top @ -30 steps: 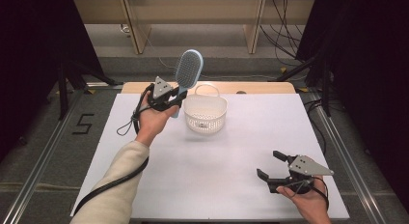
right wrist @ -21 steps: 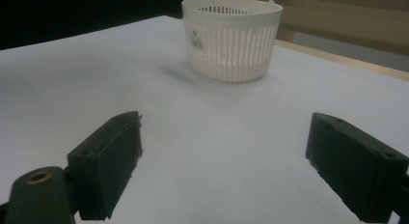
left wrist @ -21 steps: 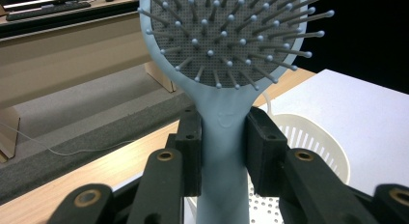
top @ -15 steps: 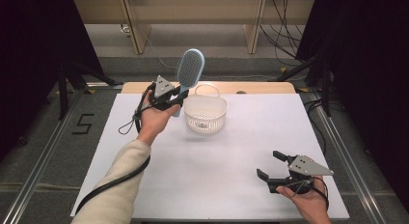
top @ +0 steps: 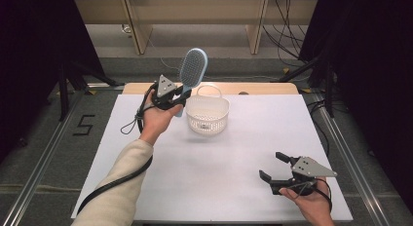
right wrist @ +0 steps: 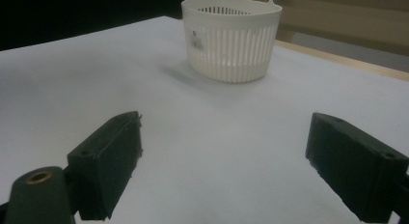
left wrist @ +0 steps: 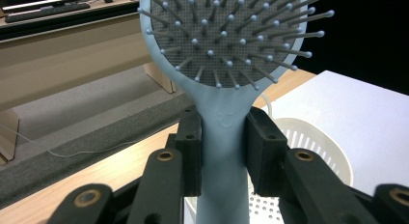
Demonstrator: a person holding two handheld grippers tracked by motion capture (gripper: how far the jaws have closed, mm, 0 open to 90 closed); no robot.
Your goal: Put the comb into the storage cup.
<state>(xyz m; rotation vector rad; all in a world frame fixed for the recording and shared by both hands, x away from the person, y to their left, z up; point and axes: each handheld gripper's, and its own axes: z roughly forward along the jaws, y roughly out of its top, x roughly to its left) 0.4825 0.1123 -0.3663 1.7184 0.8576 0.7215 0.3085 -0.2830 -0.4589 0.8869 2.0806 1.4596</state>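
While the left gripper (top: 181, 96) clamps the handle of the blue hairbrush (top: 192, 68) and holds it upright just beside the white basket (top: 208, 114), the carrying step looks nearly done. The right gripper (top: 273, 170) rests wide open and empty near the table (top: 214, 187) front edge. Next, the brush needs lowering into the basket.

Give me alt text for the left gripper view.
A light blue hairbrush stands upright, its handle clamped between the left tool's two black jaws, bristles facing the camera. Behind and below it sits a white slotted basket on a white table.
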